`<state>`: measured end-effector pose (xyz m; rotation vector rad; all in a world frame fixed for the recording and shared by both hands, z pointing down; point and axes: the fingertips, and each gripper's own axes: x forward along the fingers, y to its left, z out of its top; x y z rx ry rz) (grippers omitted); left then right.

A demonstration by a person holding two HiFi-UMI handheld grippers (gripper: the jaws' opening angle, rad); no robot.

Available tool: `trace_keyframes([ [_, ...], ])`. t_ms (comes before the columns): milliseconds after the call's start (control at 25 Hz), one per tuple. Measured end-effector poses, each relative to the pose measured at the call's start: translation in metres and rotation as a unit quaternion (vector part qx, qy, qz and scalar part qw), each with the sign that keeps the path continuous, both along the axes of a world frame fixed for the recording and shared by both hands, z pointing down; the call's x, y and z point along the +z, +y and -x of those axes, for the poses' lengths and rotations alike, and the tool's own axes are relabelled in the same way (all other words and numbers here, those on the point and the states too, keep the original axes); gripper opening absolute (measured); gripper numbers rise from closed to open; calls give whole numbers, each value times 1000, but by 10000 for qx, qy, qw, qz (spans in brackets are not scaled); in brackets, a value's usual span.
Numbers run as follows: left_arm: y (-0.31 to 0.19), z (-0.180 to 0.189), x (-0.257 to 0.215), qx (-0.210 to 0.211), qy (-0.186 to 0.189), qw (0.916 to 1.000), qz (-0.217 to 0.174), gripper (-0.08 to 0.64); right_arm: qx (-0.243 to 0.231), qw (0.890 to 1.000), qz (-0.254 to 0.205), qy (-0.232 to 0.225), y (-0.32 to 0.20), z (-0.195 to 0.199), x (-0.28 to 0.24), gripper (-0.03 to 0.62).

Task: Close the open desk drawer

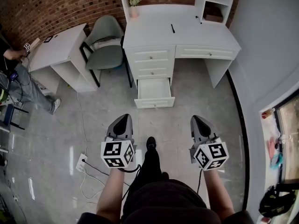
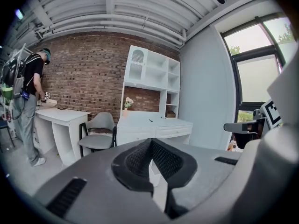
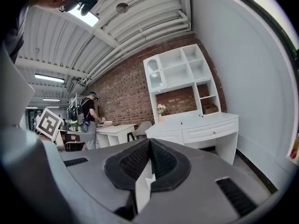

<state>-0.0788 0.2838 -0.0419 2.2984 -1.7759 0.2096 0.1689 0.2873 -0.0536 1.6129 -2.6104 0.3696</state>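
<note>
A white desk stands against the brick wall, seen too as the desk and the desk. Its lowest left drawer is pulled out toward me, showing an empty white inside. My left gripper and right gripper hang side by side above the grey floor, well short of the drawer. Both are shut with nothing between the jaws, the left gripper and right gripper tips meeting.
A green-grey chair stands left of the desk, then a second white table with a person at it. A white cable and socket strip lie on the floor at left. A pink vase with flowers and a pen sit on the desk.
</note>
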Motion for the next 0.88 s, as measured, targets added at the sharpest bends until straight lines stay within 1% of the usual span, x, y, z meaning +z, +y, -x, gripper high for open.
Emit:
trace_keyframes([
  [160,-57,16,12,47,25,9999,89,9,70,9999,113,111,-55,12,8,5],
  [320,-113,36,28,46,133,9994,324,9,144,9993,327,142,-113,27,19,5],
  [480,-165,55,40,99,155,9986,486,9,256,9984,486,136,-168,45,28,5],
  [680,-210,70,59,180,122,9977,642,9,460,9966,681,105,-213,56,46,5],
  [880,-237,75,98,146,170,9946,1015,9,462,9926,1094,260,-241,53,86,5],
])
